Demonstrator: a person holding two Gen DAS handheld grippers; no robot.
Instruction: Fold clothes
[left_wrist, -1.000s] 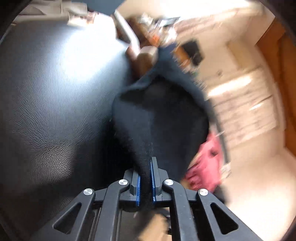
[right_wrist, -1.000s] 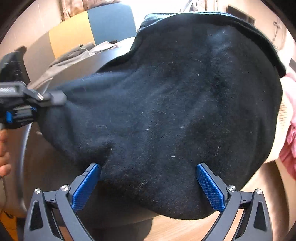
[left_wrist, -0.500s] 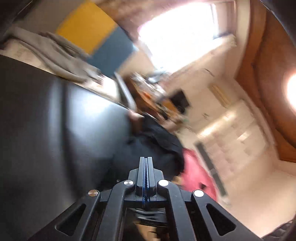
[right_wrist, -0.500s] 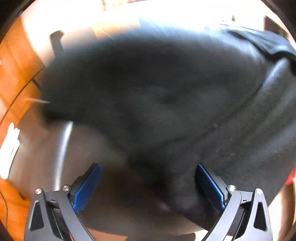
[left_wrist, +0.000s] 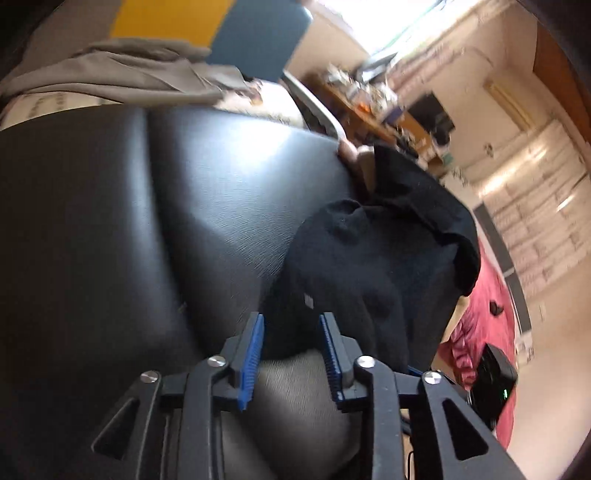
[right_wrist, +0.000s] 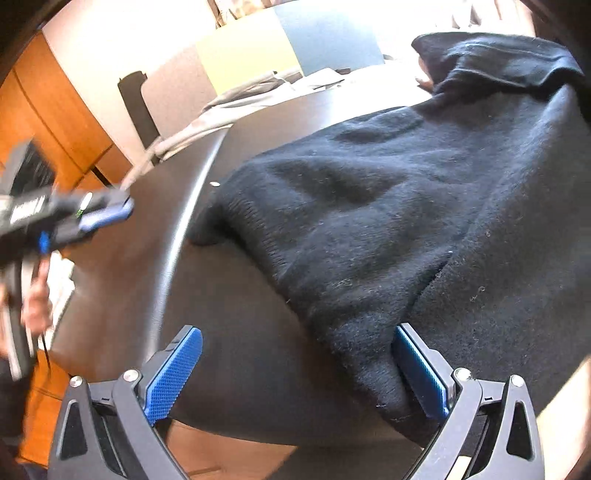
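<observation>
The black sweater (right_wrist: 388, 221) lies heaped on the dark counter (right_wrist: 229, 302), one edge hanging off the near side. Right tool (right_wrist: 295, 369) gapes wide, cloth brushing its right pad only. Left tool (left_wrist: 291, 354) (partly parted, gripping nothing) sits just short of the heap.

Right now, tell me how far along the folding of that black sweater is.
Early. Done: the black sweater lies on the dark table, a rumpled mound. In hand: nothing is gripped. The left claw is open with the sweater's edge just ahead of it; the right claw is wide open with cloth against one finger. Left: flattening it and making every fold. A grey garment lies crumpled further back.
</observation>
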